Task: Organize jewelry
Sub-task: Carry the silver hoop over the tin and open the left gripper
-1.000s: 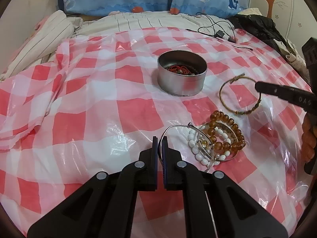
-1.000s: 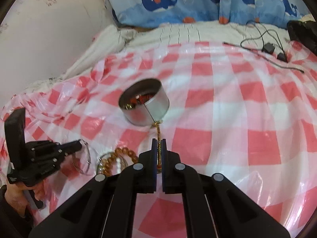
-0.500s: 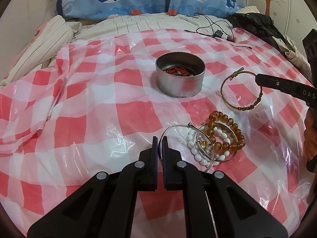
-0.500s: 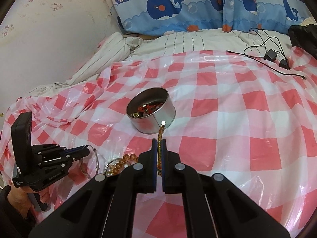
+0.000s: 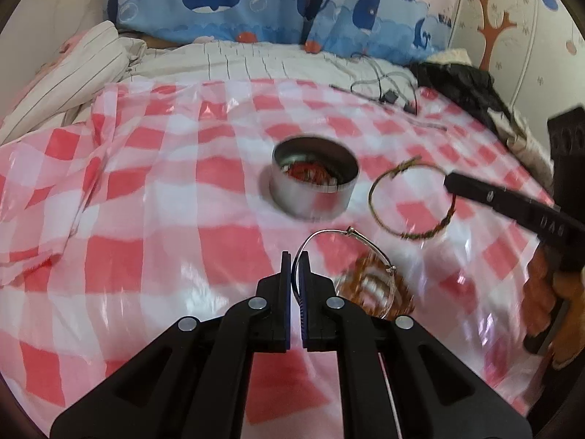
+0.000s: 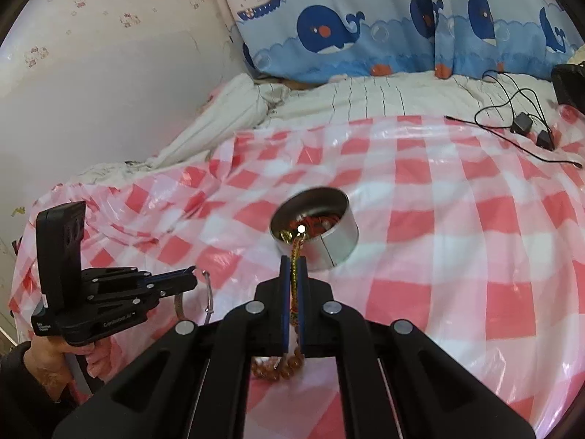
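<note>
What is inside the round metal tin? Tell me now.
Inside the round metal tin lies a tangle of red jewelry, with a gold-coloured piece by the rim. The tin's wall hides the bottom, so anything beneath stays unseen.

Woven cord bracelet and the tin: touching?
Apart. Left wrist view: the woven cord bracelet hangs from the right gripper, with checked sheet showing between it and the round metal tin.

I see a red-and-white checked plastic sheet [image 5: 153,219] under a silver tin [image 5: 312,190] with red bits inside. My grippers are black. The woven bracelet [image 5: 413,232] looks olive-gold, the beads [image 6: 278,371] amber, the whale curtain [image 6: 365,36] blue.
</note>
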Motion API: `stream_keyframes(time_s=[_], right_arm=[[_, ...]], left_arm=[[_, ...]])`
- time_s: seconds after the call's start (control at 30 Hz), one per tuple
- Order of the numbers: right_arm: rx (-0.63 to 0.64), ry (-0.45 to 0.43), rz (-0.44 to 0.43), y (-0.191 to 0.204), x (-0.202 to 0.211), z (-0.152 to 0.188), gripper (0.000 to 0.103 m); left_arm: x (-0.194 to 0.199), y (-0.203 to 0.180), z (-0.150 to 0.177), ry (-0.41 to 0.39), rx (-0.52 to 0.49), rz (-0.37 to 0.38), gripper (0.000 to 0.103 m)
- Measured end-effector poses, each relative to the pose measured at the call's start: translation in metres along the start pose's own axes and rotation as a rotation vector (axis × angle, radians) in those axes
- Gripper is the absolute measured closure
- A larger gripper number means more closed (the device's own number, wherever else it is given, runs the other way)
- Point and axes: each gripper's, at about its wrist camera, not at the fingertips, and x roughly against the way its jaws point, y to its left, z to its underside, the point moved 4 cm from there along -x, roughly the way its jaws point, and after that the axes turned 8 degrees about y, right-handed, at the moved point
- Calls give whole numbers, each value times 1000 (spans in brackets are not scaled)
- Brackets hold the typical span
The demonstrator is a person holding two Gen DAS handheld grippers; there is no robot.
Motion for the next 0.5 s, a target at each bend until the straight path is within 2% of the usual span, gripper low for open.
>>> stream_keyframes(time_s=[0.2,0.5], right_arm=[[-21,-20,-16,-7,2,-15,99],[0,-59,-12,-17,-6,-56,99]], left_arm=[[-4,-6,-32,-29,-24,6,100],[-52,-9,-87,-23,-54,-25,100]])
